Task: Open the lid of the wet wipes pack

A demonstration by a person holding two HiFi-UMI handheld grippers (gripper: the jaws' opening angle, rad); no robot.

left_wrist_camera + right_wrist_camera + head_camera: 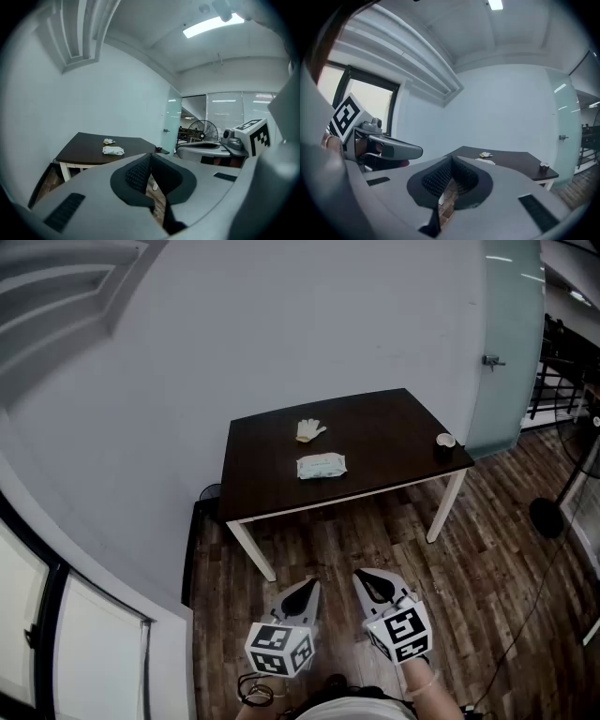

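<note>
The pale wall (281, 324) fills the upper part of the head view, and the wooden floor (487, 549) the lower right. The dark counter (375, 427) stands in the centre. At the bottom edge the left gripper (304, 591) and the right gripper (372, 579) are side by side, well apart from the counter. The fingers of each are closed together, with nothing between them. The wet wipes pack (322, 466) lies flat on the counter near its lower edge. A pale glove (309, 430) lies just above it in the frame, and a small cup (445, 441) is at the right corner.
</note>
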